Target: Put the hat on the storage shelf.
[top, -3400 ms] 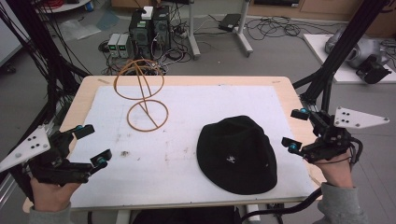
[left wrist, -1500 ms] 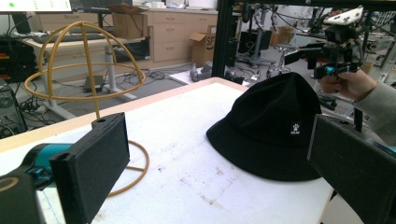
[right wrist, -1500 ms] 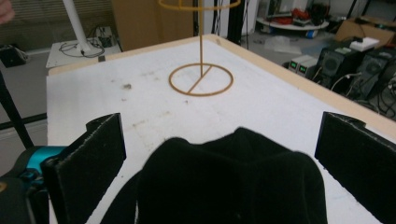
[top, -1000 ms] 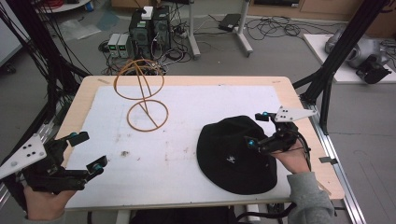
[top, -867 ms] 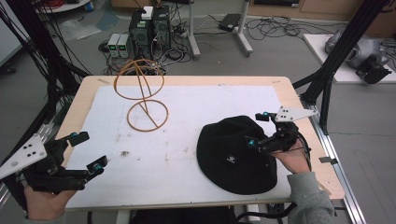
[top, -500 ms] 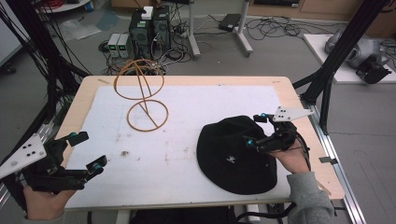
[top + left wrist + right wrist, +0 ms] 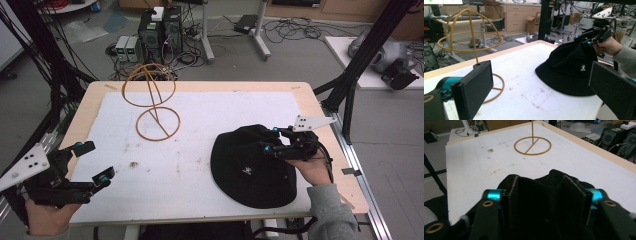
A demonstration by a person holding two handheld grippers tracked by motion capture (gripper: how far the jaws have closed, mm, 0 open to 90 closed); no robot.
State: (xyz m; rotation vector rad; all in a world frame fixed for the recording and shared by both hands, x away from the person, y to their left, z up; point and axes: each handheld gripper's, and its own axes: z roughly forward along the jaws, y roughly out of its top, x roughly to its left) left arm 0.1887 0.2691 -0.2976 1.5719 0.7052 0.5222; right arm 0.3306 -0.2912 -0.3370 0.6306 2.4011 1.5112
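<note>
Two hand-held black two-jaw grippers: the left gripper (image 7: 91, 162) and right gripper (image 7: 270, 139) each carry teal-blue barrels at the jaw pivots, flat rectangular black pads, brass-coloured screw holes and a pale grey three-cornered plate (image 7: 312, 121) with small holes. A grey knitted sleeve (image 7: 333, 212) covers the right forearm at five o'clock.

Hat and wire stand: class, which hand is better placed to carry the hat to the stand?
Right: its tool already pinches the hat; the left tool is open, away from it.

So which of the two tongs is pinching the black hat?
The right tongs: their jaws have just been closing on a fold of the hat. The left tongs gape open, away from it.
</note>
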